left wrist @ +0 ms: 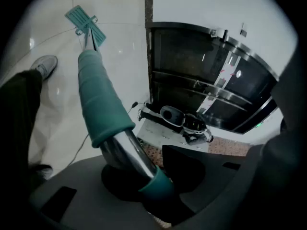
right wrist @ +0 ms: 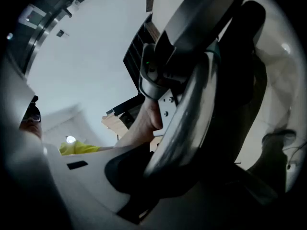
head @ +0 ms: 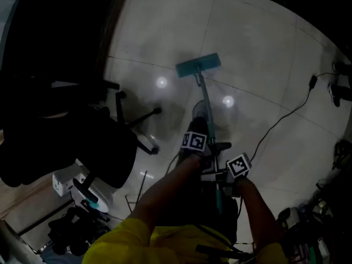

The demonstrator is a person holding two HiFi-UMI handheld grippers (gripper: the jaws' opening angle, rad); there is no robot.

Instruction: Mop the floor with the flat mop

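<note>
Teal flat mop head (head: 198, 66) flat on the tiled floor (head: 264, 43), ahead of my shoe (head: 200, 112).
My left gripper (left wrist: 144, 176) pinches the steel handle (left wrist: 125, 150); my right gripper (right wrist: 165, 169) clamps it nearer me, staggered, I judge, for pushing leverage. No container shows.

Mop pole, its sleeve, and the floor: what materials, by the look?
The mop pole looks polished metal, steel or aluminium maybe: mirror-like streaks. The sleeve is teal, matte, probably foam or rubber. The floor is glossy tile: grout lines, lamp reflections.
</note>
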